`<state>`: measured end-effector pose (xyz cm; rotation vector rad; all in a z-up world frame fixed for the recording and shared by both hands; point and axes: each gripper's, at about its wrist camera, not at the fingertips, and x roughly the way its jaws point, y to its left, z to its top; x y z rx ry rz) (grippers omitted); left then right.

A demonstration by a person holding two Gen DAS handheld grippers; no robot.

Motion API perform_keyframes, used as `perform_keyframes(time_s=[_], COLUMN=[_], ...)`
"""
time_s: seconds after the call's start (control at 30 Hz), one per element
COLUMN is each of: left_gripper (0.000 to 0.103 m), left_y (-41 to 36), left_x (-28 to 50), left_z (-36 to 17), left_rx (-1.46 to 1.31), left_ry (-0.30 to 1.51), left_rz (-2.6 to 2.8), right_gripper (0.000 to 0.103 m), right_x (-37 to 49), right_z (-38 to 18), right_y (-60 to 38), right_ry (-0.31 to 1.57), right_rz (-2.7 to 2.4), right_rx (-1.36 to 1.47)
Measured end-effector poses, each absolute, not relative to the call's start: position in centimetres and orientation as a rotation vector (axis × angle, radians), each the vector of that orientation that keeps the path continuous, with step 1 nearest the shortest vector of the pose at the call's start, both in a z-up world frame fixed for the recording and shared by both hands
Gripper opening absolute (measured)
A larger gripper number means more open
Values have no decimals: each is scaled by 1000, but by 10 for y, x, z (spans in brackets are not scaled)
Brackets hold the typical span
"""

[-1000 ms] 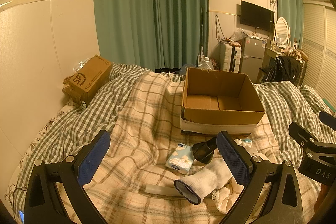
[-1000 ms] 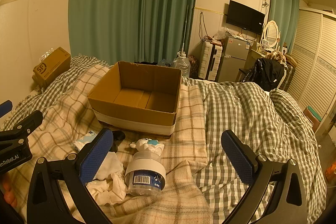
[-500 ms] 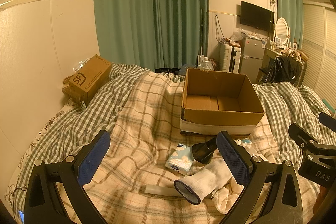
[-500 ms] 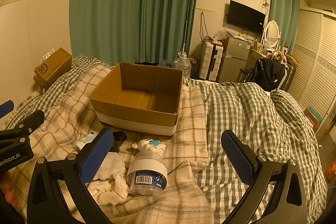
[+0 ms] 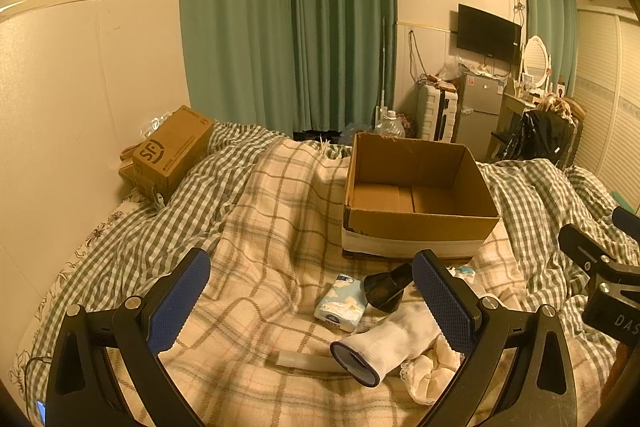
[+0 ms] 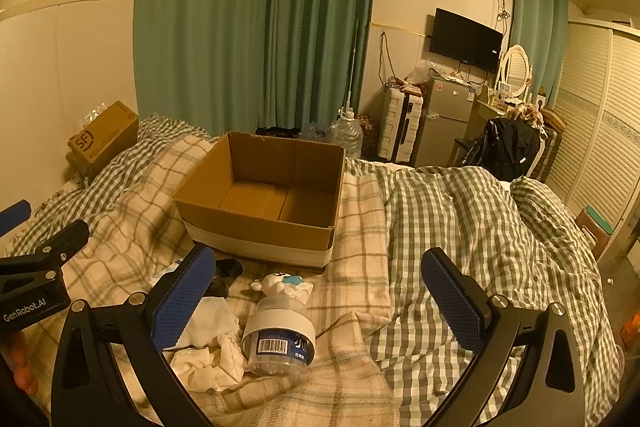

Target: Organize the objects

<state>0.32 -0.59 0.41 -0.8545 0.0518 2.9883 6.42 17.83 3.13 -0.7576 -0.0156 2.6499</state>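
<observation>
An empty open cardboard box [image 5: 420,223] [image 6: 256,227] sits on the plaid blanket. In front of it lie a tissue pack [image 5: 340,303], a dark cone-shaped object [image 5: 386,287] [image 6: 224,277], a white sock [image 5: 384,343], a pale flat strip [image 5: 306,361], crumpled white cloth [image 6: 212,347], a plastic bottle [image 6: 280,335] and a small white-and-blue toy [image 6: 284,283]. My left gripper [image 5: 310,301] hovers open above the tissue pack and sock. My right gripper [image 6: 320,301] hangs open just right of the bottle. Neither holds anything.
A closed brown shipping box [image 5: 172,147] rests by the left wall. A green checked duvet [image 6: 460,227] covers the bed's right side. Beyond the bed stand green curtains, a water jug [image 6: 348,135], a suitcase, a small fridge and a chair with dark clothes.
Both views shift only slightly; the right gripper has drifted a little left and forward. Both grippers stay open and the objects have not moved.
</observation>
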Motion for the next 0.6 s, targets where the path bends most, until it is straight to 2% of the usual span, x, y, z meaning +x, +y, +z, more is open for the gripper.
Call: perform_keyframes(time_s=[0.3, 0.6], left_gripper=[103, 103], left_y=[-5, -9], left_x=[7, -8], left_z=[4, -29], left_rx=[-863, -1030], left_ry=[71, 66], left_rz=[2898, 2838], right_gripper=[103, 103], right_x=[68, 56], right_z=[34, 6], right_y=[179, 181], right_ry=[-13, -11], right_rz=[2646, 2603], right_rx=[-771, -921])
